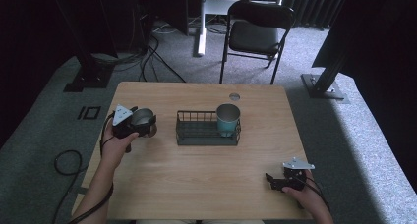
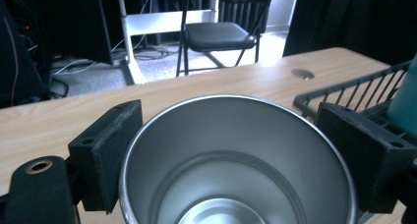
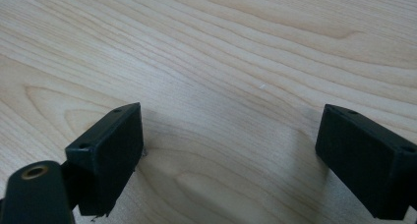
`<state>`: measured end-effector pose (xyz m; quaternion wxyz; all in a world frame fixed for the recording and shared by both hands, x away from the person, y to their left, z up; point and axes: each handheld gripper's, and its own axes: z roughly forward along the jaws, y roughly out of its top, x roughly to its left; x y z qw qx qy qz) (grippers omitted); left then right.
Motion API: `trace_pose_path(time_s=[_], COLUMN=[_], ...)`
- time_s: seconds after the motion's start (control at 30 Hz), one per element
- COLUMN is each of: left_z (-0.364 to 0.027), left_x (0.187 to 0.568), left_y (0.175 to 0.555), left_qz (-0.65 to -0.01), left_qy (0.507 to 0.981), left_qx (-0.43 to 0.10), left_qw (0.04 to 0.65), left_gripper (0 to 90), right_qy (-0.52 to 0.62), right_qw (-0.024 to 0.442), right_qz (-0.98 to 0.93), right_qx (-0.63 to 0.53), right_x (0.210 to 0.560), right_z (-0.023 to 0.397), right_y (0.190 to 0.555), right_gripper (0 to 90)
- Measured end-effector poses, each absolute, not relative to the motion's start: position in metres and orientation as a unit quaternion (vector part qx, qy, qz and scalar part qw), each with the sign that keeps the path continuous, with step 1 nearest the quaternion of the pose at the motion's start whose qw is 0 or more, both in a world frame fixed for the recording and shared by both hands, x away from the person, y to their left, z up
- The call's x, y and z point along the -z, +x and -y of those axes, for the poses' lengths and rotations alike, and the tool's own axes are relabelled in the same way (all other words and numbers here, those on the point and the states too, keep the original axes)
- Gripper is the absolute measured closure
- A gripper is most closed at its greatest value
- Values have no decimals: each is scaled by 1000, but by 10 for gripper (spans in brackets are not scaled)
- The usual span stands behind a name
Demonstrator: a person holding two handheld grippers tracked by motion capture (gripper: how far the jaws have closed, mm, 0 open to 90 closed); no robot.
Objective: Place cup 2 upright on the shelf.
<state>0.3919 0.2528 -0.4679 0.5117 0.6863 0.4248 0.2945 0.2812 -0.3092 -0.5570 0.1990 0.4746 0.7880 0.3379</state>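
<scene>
High view, near edge: right gripper (image 1: 279,181) low at right corner of surface (image 1: 196,184), jaws spread wide, nothing between them, bare wood under them in right gripper view (image 3: 231,135). Right hand (image 1: 307,197) behind it. Farther up at left: left gripper (image 1: 142,123) in left hand (image 1: 115,145), jaws clamped on steel cup (image 1: 142,117), upright, mouth open upward. Left gripper view: pads (image 2: 105,155) pressed against cup (image 2: 236,160) rim on both sides, shiny inside visible. Mid-surface: black wire basket (image 1: 196,135), teal cup (image 1: 227,118) upright in its right end. Steel cup just left of basket, apart from it. Round grommet hole (image 1: 234,96) near far edge. Beyond, on carpet: black folding chair (image 1: 255,35), cables (image 1: 147,57).
</scene>
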Motion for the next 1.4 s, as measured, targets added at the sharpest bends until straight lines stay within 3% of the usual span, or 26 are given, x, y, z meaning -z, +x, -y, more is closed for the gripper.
trace_pose_path(time_s=[0.43,1.4], left_z=[-238,-166], left_x=[435,405], left_y=[395,409], left_qz=[-393,-324], left_qy=[689,710], left_qx=[-285,-253], left_qw=[539,572], left_gripper=[141,140], right_qy=[475,475], right_qw=[199,199], right_qz=[-788,-788], right_qx=[-338,-338], right_x=[557,557], right_z=[309,309], right_y=[281,281], right_gripper=[104,105])
